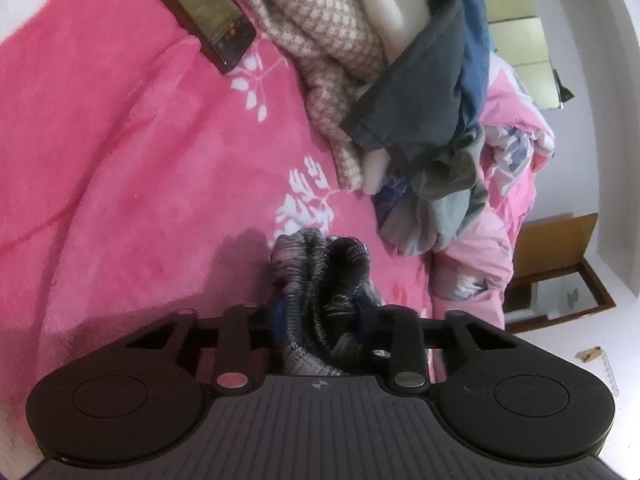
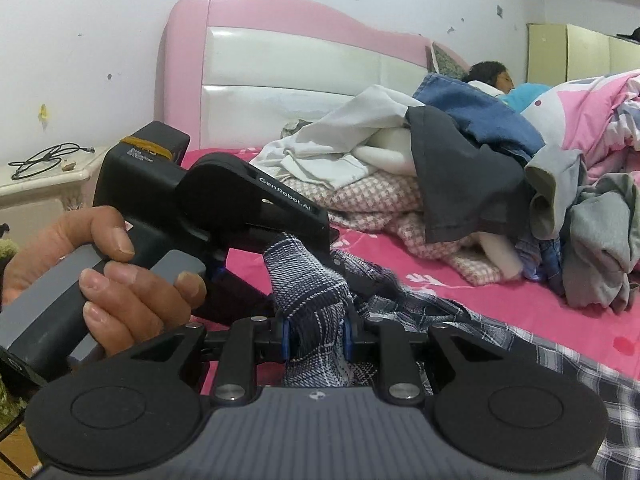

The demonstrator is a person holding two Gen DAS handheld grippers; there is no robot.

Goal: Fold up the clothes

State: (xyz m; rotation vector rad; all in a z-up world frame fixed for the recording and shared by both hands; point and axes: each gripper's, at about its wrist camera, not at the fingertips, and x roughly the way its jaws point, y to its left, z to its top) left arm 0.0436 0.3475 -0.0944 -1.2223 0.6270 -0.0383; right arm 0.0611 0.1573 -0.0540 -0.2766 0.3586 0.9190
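Observation:
A dark blue and white plaid shirt [image 2: 460,320] lies on the pink bedspread [image 2: 500,292]. My right gripper [image 2: 316,338] is shut on a bunched fold of it, with cloth standing up between the jaws. My left gripper [image 1: 320,322] is shut on another bunch of the same plaid shirt [image 1: 320,268], held just above the bedspread [image 1: 140,160]. In the right wrist view the left gripper [image 2: 320,240] sits close ahead and to the left, held by a hand [image 2: 108,276], its tip at the same bunch of cloth.
A pile of unfolded clothes [image 2: 460,168] lies across the bed: white, checked, dark grey, blue and grey pieces; it also shows in the left wrist view [image 1: 400,80]. A phone [image 1: 208,12] lies on the bedspread. A person [image 2: 492,76] lies by the pink headboard [image 2: 280,64]. A nightstand [image 2: 40,176] stands left.

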